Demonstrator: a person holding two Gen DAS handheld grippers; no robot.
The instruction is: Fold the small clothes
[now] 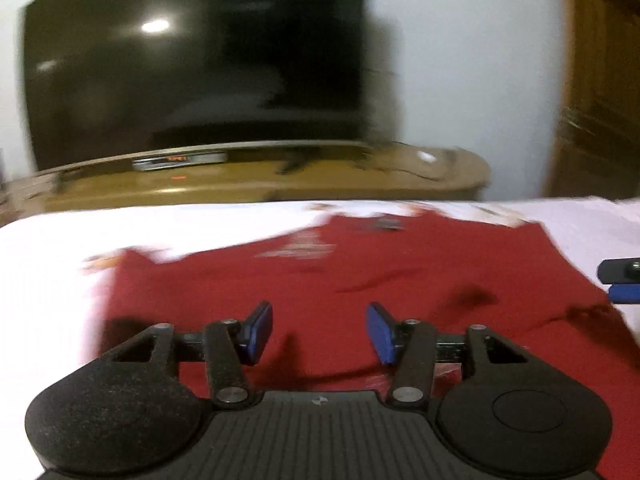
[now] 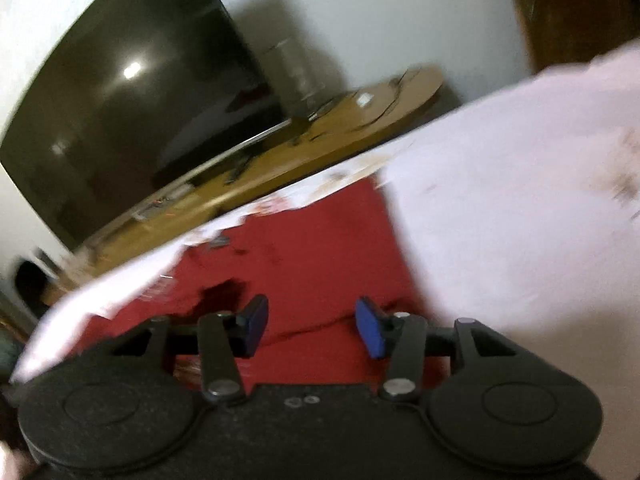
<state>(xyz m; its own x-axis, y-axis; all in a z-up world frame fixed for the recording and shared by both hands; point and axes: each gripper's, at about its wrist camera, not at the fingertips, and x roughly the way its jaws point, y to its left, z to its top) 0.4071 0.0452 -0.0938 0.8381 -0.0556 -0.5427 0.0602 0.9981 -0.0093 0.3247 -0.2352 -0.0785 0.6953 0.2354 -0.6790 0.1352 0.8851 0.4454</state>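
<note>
- The white sheet (image 1: 60, 248) beneath could bunch if our jaws dig too deep
- The red garment (image 1: 320, 280) lies flat ahead of and under both sets of jaws; a one-layer pinch would skew the fold
- Left gripper (image 1: 320, 332) and right gripper (image 2: 312, 330) gape, released, nothing between them; closing early would miss the cloth

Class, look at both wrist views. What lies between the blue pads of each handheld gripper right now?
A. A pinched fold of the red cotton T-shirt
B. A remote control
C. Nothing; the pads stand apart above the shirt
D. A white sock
C: the left gripper and the right gripper both show open gaps, with the red cotton T-shirt lying flat on the white sheet beneath.
</note>
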